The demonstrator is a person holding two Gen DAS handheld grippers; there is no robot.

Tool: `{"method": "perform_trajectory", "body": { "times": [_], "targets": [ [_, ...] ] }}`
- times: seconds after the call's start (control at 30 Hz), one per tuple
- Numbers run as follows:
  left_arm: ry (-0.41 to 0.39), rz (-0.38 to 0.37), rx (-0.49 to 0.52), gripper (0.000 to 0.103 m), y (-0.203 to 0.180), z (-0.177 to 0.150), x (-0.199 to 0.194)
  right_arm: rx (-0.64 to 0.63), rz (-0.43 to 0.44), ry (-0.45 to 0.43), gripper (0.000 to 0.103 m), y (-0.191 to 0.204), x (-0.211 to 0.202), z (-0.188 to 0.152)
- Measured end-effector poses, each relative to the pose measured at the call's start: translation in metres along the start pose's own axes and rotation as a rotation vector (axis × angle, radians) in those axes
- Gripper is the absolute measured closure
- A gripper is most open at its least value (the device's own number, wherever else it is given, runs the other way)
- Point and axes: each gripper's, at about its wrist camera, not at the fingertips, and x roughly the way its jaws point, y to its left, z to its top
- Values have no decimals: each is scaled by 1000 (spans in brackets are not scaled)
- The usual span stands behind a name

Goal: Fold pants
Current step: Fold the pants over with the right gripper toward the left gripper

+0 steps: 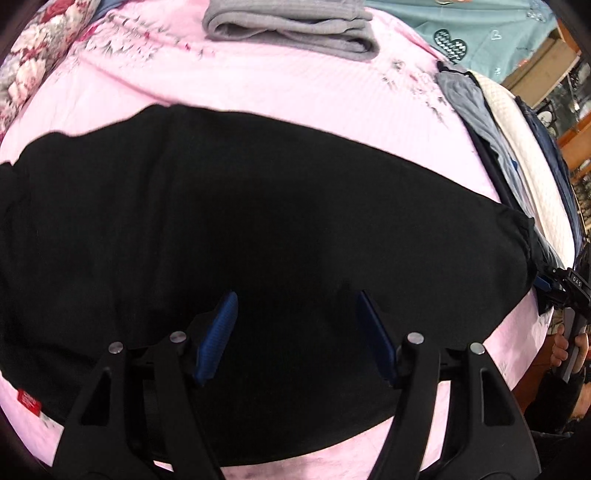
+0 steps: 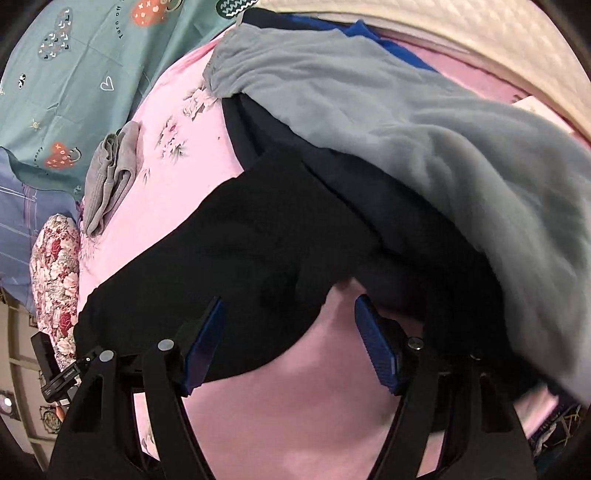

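Across the pink floral bedsheet (image 1: 295, 85) I see the black pants (image 1: 229, 221) spread wide and mostly flat, filling the middle of my left wrist view from the left border to a bunched end at the right (image 1: 517, 236). My left gripper (image 1: 295, 325) hovers over the near part of that dark cloth with its jaws spread apart; nothing sits between the blue pads (image 1: 218, 332). Over on the right wrist view the same pants (image 2: 258, 251) run from the lower left up toward the middle, with their curved near edge lying on the sheet (image 2: 295, 406). My right gripper (image 2: 288, 339) has its jaws spread too: the left pad (image 2: 203, 347) is over black fabric, the right pad (image 2: 376, 347) over bare pink sheet, and whether either touches I cannot tell. A grey-blue garment (image 2: 424, 122) lies heaped to the right, overlapping dark cloth beneath it. A folded grey garment (image 1: 291, 29) rests at the far side of the bed, well apart from the pants, and a small red tag (image 1: 29, 400) shows on the sheet at the lower left.
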Motion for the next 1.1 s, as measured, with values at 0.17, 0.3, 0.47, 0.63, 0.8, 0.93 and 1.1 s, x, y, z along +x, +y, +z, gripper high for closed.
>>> {"method": "perform_trajectory", "body": {
  "times": [0.17,0.3,0.47,0.63,0.8,0.93,1.1],
  "targets": [
    [4,32,-10,35,-4,3,2,-29,74,-17,30,-5,13,21],
    [11,17,-9,35,-14,8,1,-69,106,-33,67,0,29,33],
    [18,-42,57,37,-49,15,-4,-36,156,-37,86,5,29,37],
    [25,-120,178,46,-124,33,12,-114,242,-110,86,47,-10,36],
    [110,-168,237,74,-185,44,54,-201,256,-135,86,92,-32,33],
    [121,-185,246,81,-207,41,76,-214,231,-163,86,104,-39,31],
    [103,-165,266,84,-217,39,88,-193,241,-156,86,106,-30,28]
  ]
}}
